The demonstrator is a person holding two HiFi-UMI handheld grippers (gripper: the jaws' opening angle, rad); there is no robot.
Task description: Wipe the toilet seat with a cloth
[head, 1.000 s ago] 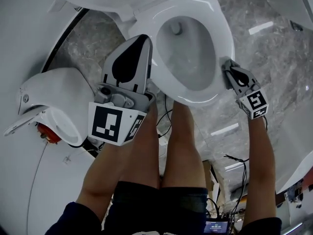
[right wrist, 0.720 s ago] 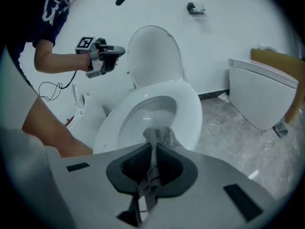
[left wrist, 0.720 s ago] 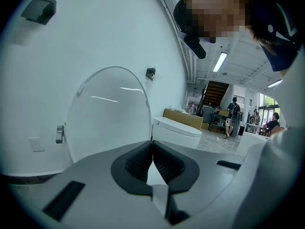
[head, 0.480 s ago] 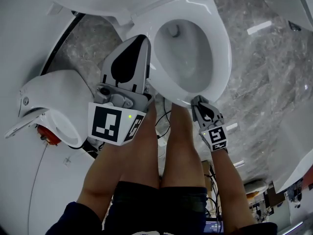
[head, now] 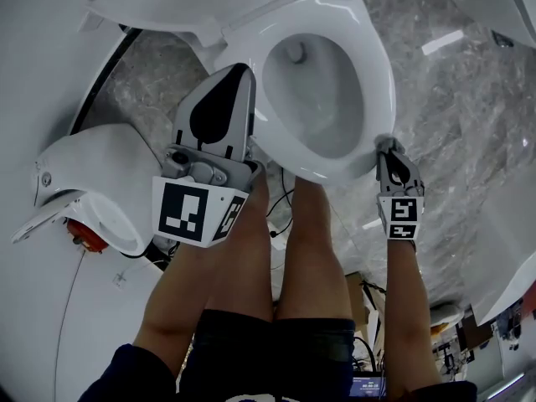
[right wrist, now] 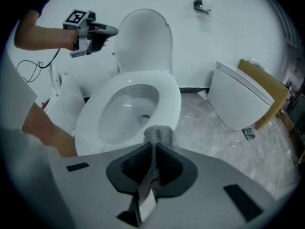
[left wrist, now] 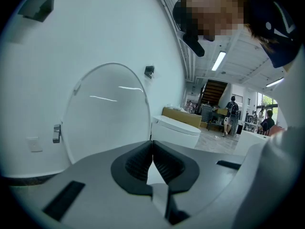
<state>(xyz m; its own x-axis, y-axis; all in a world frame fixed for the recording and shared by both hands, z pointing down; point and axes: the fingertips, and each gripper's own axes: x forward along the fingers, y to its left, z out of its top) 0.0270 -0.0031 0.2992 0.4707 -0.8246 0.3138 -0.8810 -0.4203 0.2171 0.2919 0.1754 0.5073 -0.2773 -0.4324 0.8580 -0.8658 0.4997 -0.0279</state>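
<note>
The white toilet seat (head: 381,82) is down around the bowl, with the lid (right wrist: 143,39) raised against the wall. My right gripper (head: 387,147) is shut on a grey cloth (right wrist: 157,135) that bunches out past its tips. It sits at the seat's front right edge, and the cloth seems to touch the rim. My left gripper (head: 241,69) hovers over the seat's left side, shut and empty. In the left gripper view its jaws (left wrist: 152,144) are closed and point at the raised lid (left wrist: 105,113). The left gripper (right wrist: 90,32) also shows in the right gripper view.
A second toilet (head: 92,174) stands at the left with a red object (head: 84,229) under it. Another toilet (right wrist: 238,101) sits to the right on the marble floor (head: 469,115). The person's legs (head: 306,241) stand before the bowl. Cables (head: 285,203) trail nearby.
The right gripper with the cloth slid from the seat's right side round to the front edge, then back to the front right. The left gripper stayed in place.
</note>
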